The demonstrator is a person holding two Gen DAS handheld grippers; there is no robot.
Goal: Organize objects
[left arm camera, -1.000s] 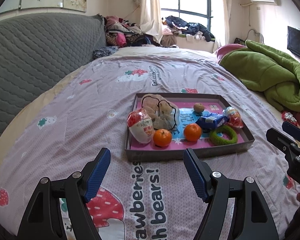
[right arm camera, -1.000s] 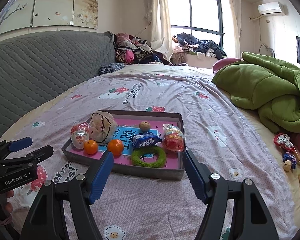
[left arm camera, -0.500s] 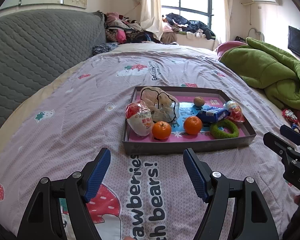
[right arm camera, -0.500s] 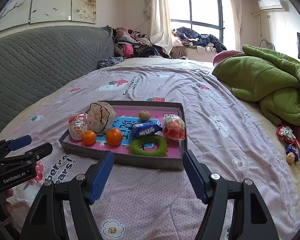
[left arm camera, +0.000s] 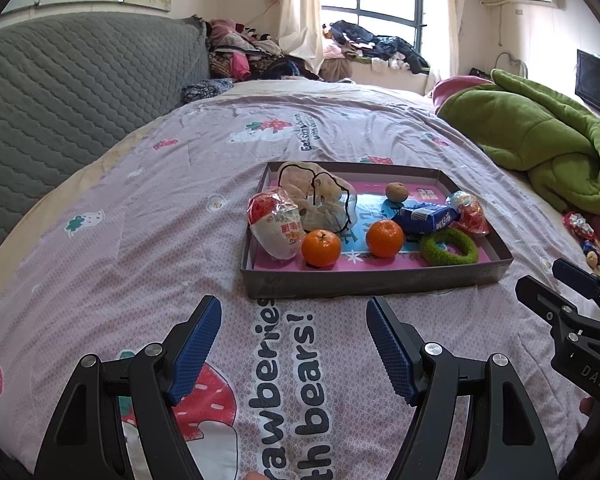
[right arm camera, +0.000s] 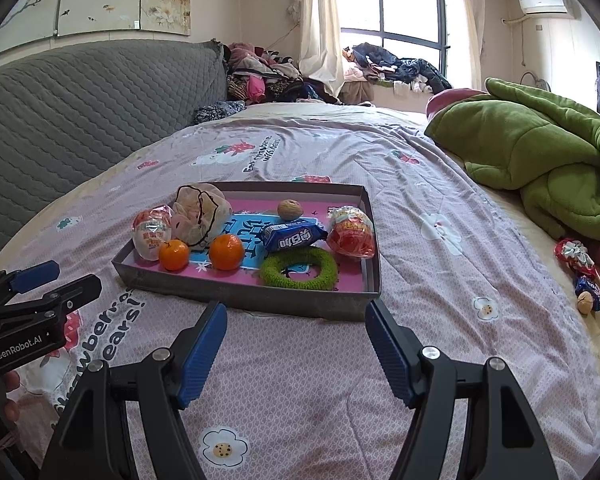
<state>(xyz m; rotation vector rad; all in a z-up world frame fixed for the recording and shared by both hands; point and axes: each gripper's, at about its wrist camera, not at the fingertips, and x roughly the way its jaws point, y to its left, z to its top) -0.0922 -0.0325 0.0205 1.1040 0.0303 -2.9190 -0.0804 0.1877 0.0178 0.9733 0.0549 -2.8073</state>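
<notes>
Both grippers are hovering low over the pink bedspread (left arm camera: 148,240), side by side, and each is carrying nothing. The left gripper (left arm camera: 293,312) is holding its blue-padded jaws spread wide, and the grey tray (left arm camera: 376,280) is sitting just ahead of it, a little toward its right. The right gripper (right arm camera: 295,316) is gaping just as wide, with the near wall of the same tray (right arm camera: 244,290) lying straight in front of its fingertips. Inside the tray, two oranges are resting closest to the left gripper: one (left arm camera: 321,247) just ahead of its jaws and another (left arm camera: 384,238) beside it, to the right. A white and red wrapped snack (left arm camera: 274,224) is leaning in the near left corner, and a mesh pouch (left arm camera: 320,196) is slumping behind it, touching it. Further right, a green ring (left arm camera: 449,245) is lying flat by the near wall, a blue biscuit packet (left arm camera: 426,218) is sitting just behind the ring, and a red wrapped snack (left arm camera: 469,213) is resting against the tray's right side. A walnut (left arm camera: 397,192) is sitting alone toward the far wall. Off to the right gripper's right, well apart from the tray, a few loose candies (right arm camera: 580,268) are lying on the bed near a rumpled green blanket (right arm camera: 540,160).
</notes>
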